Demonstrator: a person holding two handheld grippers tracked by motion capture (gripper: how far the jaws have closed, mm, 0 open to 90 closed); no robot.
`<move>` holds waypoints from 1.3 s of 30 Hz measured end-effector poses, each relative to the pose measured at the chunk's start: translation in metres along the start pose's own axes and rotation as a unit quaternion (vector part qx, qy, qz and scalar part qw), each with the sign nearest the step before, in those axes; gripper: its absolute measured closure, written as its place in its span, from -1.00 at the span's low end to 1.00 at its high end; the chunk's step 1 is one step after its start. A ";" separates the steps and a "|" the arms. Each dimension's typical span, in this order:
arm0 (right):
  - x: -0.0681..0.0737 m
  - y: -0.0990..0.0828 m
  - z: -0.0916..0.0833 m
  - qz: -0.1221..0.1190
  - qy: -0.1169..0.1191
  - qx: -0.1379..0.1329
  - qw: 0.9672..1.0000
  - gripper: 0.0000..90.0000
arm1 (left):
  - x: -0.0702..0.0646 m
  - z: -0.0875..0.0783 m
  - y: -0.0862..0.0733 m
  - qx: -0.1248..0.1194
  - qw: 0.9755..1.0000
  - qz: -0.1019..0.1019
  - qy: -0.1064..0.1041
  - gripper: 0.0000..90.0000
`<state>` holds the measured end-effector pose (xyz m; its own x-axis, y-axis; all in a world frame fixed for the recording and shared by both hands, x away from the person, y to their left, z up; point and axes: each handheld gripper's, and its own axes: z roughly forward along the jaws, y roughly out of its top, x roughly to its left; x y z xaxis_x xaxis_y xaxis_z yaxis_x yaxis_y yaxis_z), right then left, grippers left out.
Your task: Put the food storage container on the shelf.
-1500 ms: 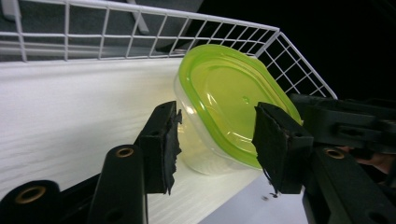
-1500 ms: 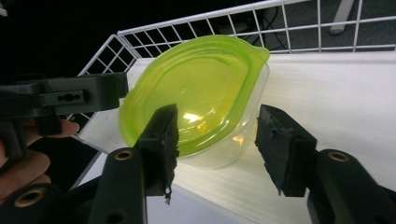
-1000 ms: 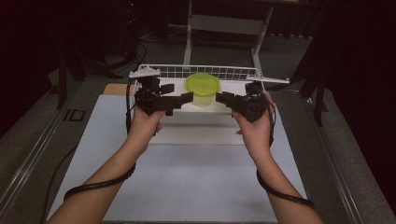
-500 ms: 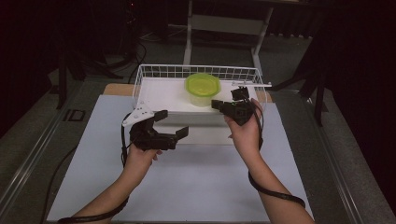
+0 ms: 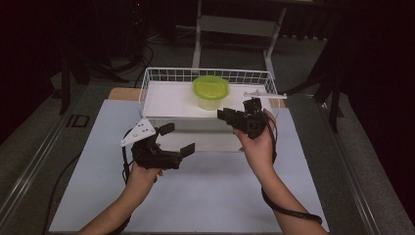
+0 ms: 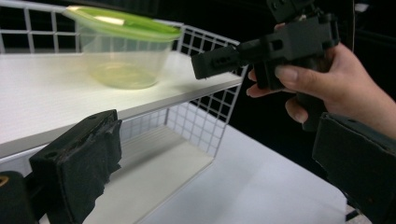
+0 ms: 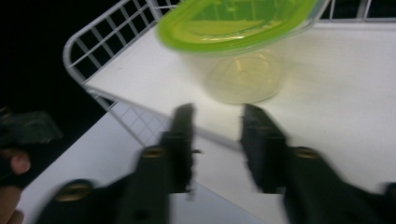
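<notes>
A pale blue table [image 5: 210, 196] sits in a dark room, with a white wire basket [image 5: 147, 85] at its far end. A clear container with a green lid [image 5: 211, 91] stands on the white shelf [image 5: 169, 100] inside the basket, near the back rail with bare shelf all round. The right gripper [image 5: 227, 116] hovers at the shelf's front edge just below the container, jaws partly apart and empty. The left gripper [image 5: 177, 139] hangs in front of the basket over open table, jaws spread wide, holding nothing.
</notes>
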<state>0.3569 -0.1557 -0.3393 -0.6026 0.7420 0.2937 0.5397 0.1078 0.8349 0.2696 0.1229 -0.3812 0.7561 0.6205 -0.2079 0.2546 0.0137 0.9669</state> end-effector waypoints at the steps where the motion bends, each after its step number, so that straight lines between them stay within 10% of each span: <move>1: 0.002 -0.003 -0.004 -0.008 0.005 -0.004 1.000 0.18 | -0.003 -0.001 0.000 -0.002 1.000 0.007 -0.002 -0.96; 9: 0.014 -0.036 -0.026 -0.106 0.025 -0.033 0.994 -0.54 | -0.022 -0.012 -0.012 -0.006 0.999 0.042 -0.010 -0.96; 39: -0.012 -0.140 -0.052 -0.113 0.038 -0.041 0.992 -0.64 | -0.031 -0.014 -0.075 0.020 0.996 0.069 -0.056 -0.95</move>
<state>0.2583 -0.2138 -0.4353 -0.7466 0.6531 0.1262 0.3377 0.2086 0.9178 0.2183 0.1134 -0.4450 0.8479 0.5224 -0.0903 0.1650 -0.0982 0.9814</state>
